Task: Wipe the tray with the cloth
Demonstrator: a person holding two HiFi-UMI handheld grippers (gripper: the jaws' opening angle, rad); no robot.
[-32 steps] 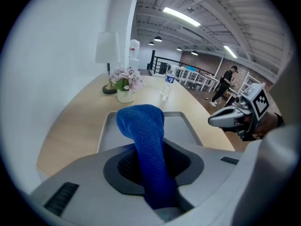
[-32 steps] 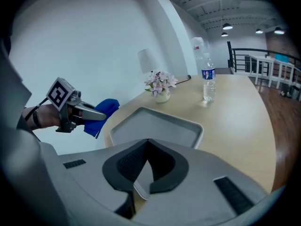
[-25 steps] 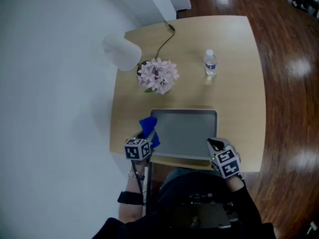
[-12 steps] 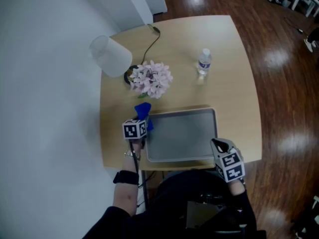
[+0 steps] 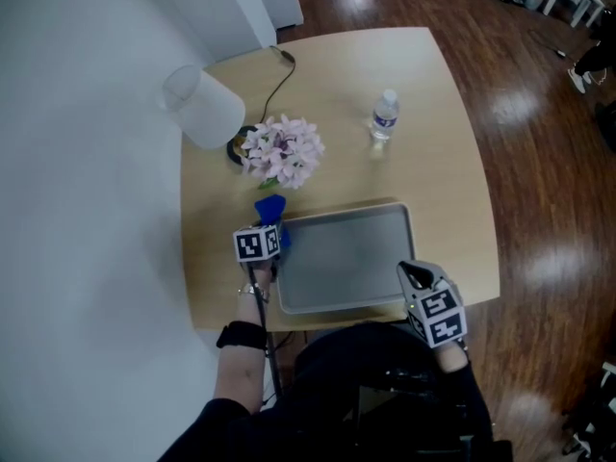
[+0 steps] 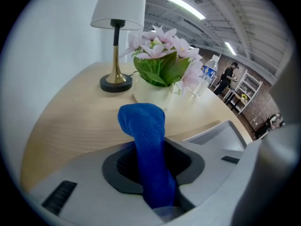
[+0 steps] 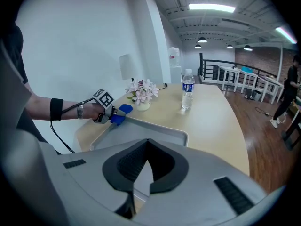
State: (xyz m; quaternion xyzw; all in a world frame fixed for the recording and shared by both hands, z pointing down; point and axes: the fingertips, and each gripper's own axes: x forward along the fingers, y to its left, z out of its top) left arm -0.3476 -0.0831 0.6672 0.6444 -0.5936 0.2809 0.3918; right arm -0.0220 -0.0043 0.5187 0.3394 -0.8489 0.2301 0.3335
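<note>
Cloth (image 5: pixel 270 206), blue, pinched and standing up between the jaws of my left hand-held gripper (image 5: pixel 273 227), at the far left corner of the grey tray (image 5: pixel 346 258). The tray lies at the near edge of the wooden surface (image 5: pixel 433 162). My right hand-held gripper (image 5: pixel 415 275), jaws pressed together, is at the tray's near right corner. Flowers (image 5: pixel 282 150), lamp (image 5: pixel 197 104) and bottle (image 5: pixel 383 115) stand beyond.
</note>
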